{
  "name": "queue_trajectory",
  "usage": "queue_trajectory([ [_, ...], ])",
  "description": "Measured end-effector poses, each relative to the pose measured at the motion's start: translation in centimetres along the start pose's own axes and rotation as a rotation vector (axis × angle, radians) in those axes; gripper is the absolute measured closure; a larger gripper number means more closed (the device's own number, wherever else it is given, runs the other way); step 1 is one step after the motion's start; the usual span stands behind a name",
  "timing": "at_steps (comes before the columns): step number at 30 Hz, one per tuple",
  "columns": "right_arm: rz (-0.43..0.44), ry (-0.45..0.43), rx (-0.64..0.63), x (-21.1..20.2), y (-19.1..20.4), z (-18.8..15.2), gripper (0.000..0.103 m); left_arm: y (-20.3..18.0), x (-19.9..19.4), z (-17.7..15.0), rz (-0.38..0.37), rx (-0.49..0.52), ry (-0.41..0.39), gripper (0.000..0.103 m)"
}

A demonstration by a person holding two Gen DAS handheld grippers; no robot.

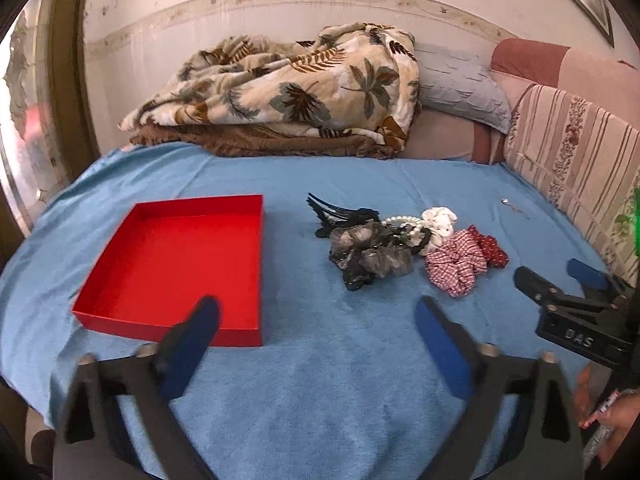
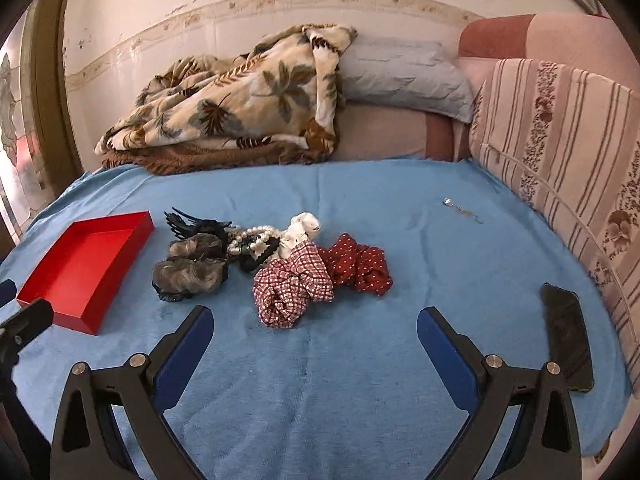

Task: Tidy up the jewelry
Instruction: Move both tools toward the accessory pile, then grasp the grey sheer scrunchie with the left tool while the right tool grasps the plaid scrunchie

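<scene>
"DAS" embossed on the right tongs [image 1: 560, 280].

The blue cover [image 2: 360, 360] is matt, nubby cloth. On it, the red tray [image 1: 120, 300] looks smooth, like card; beside the tray lie glossy pearls [image 2: 256, 234] and soft fabric scrunchies [image 2: 292, 288].

Both views are evenly lit by soft, warm indoor light, with only faint shadows under the scrunchies. Fisheye distortion bows the wall border [image 2: 280, 2] and bed edge, and black vignetting fills the corners. In the left wrist view the left gripper [image 1: 318, 322] is motion-blurred; the right wrist view is sharp.
</scene>
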State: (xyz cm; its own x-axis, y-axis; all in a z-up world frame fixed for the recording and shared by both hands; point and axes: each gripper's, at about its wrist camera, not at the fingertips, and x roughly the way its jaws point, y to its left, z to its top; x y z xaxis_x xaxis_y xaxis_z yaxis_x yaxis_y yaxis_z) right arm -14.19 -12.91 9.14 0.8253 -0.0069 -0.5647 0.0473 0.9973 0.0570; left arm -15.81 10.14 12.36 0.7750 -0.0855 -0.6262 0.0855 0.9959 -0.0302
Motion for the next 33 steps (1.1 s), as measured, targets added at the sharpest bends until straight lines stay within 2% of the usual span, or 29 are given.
queue_trajectory([
  [1, 0.001, 0.008, -0.005, 0.3, 0.0, 0.3, 0.000, 0.0, 0.3, 0.2, -0.010, 0.001, 0.015, 0.031],
  [3, 0.012, 0.023, -0.007, 0.8, 0.0, 0.9, 0.002, 0.1, 1.3, 1.0, -0.053, -0.010, 0.061, 0.038],
  [7, 0.076, 0.080, 0.036, 3.0, -0.5, 2.5, 0.008, -0.2, 3.0, 2.1, -0.082, -0.038, 0.094, 0.038],
  [10, 0.111, 0.152, 0.067, 5.9, -1.0, 3.3, 0.024, -1.2, 4.8, 3.1, -0.085, -0.008, 0.114, 0.038],
  [12, 0.136, 0.198, 0.083, 7.6, -1.4, 3.3, 0.043, -2.0, 6.2, 3.7, -0.078, 0.033, 0.122, 0.038],
  [16, 0.191, 0.252, 0.144, 9.6, -2.4, 2.4, 0.045, -2.6, 9.1, 4.2, -0.095, 0.053, 0.164, 0.038],
  [23, 0.215, 0.258, 0.170, 10.6, -3.0, 2.7, 0.045, -3.2, 14.7, 4.0, -0.146, 0.041, 0.268, 0.038],
  [30, 0.224, 0.271, 0.145, 11.8, -2.2, 2.6, 0.045, -3.9, 17.1, 3.8, -0.188, 0.037, 0.299, 0.038],
  [32, 0.218, 0.274, 0.126, 12.1, -1.9, 2.5, 0.045, -3.9, 17.4, 3.8, -0.203, 0.028, 0.310, 0.048],
  [33, 0.214, 0.276, 0.115, 12.2, -1.7, 2.4, 0.052, -4.0, 17.7, 3.8, -0.205, 0.027, 0.323, 0.058],
])
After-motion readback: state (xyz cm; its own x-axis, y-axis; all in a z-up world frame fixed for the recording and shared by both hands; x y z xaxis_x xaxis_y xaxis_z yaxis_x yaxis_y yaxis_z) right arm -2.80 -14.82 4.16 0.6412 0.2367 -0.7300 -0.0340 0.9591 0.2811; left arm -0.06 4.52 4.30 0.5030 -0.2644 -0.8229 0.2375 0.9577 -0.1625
